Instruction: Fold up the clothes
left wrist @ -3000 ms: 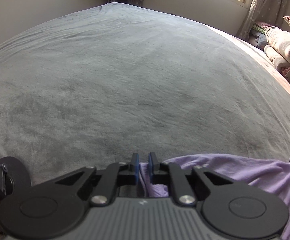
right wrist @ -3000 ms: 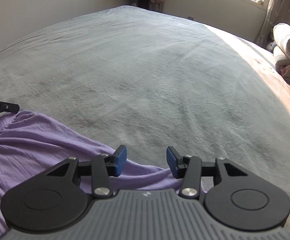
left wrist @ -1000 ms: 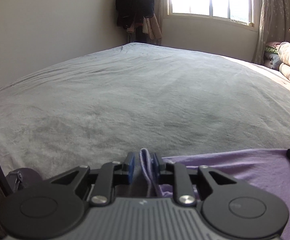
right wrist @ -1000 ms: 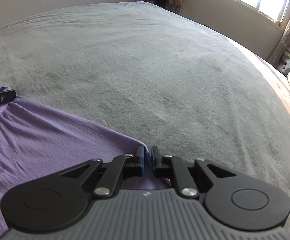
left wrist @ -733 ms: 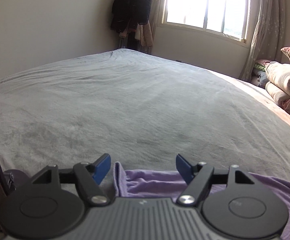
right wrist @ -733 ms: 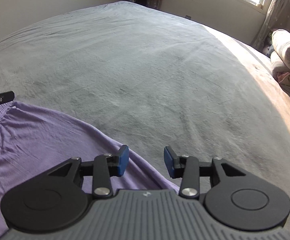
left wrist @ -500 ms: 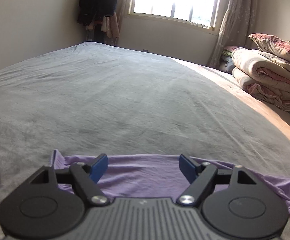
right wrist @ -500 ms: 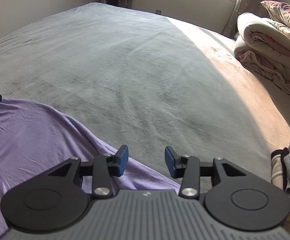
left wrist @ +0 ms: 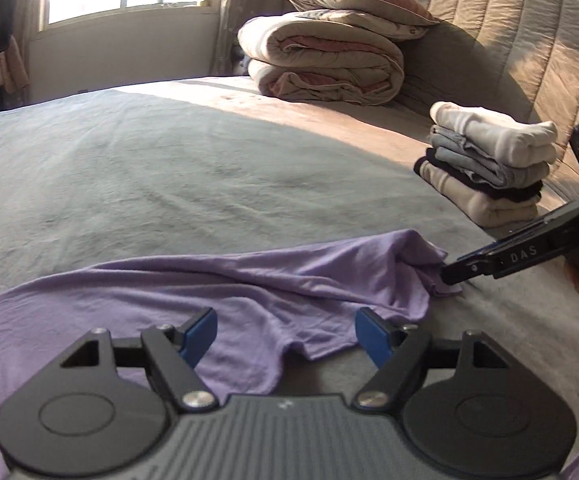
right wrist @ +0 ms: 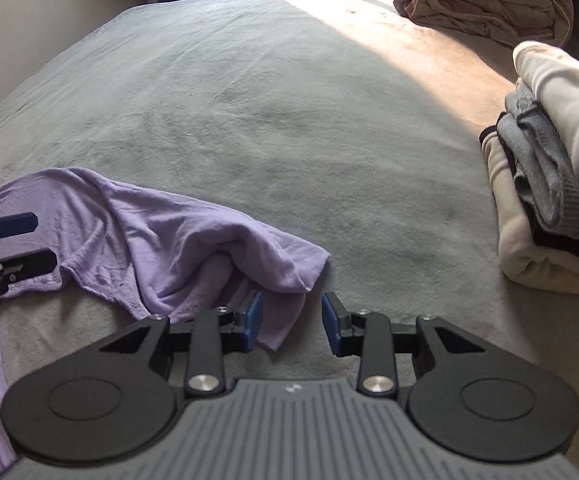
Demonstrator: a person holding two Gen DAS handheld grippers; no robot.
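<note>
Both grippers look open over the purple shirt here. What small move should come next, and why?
Probably close the right gripper on the bunched sleeve end of the purple shirt lying between its open jaws. The shirt is rumpled on the bed, not flat, and the left gripper hovers open over the shirt's body, holding nothing. Gripping the sleeve would allow it to be pulled straight before any fold.

I can read just one marking — the white letters "DAS" on the side of my right gripper (left wrist: 453, 274).
</note>
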